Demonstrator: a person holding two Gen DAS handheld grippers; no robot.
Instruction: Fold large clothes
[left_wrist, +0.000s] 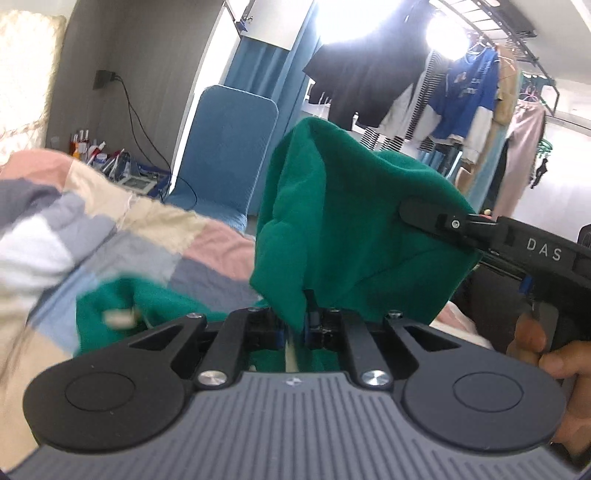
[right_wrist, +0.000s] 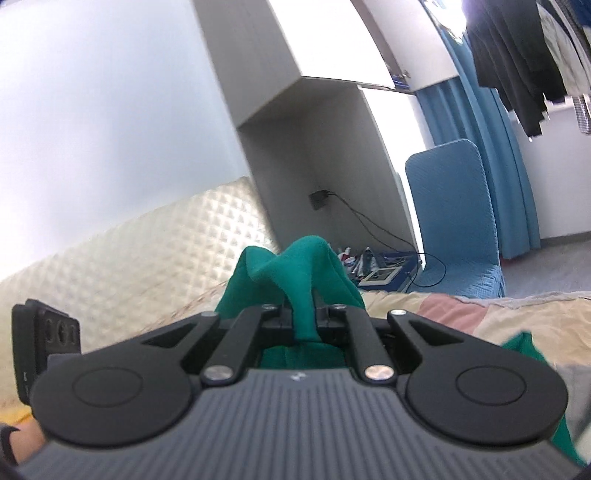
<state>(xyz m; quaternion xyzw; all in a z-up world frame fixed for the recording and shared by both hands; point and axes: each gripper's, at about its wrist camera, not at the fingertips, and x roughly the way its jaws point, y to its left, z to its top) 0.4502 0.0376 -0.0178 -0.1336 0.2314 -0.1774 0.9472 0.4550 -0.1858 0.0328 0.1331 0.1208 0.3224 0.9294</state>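
A green garment (left_wrist: 351, 206) hangs lifted above the patchwork quilt (left_wrist: 147, 236) of a bed. In the left wrist view my left gripper (left_wrist: 308, 321) is shut on a fold of it, and more green cloth trails down onto the quilt at the lower left. From the right, my right gripper (left_wrist: 432, 216) clamps the garment's upper edge, with a person's hand (left_wrist: 546, 350) on its handle. In the right wrist view the right gripper (right_wrist: 304, 317) is shut on a bunched ridge of the green garment (right_wrist: 295, 269), which rises above the fingers.
A blue chair (left_wrist: 229, 147) stands past the bed beside blue curtains. Hanging clothes (left_wrist: 465, 99) fill a rack at the upper right. Small bottles and clutter (left_wrist: 110, 158) sit by the wall socket. A quilted cream headboard (right_wrist: 129, 240) runs along the left in the right wrist view.
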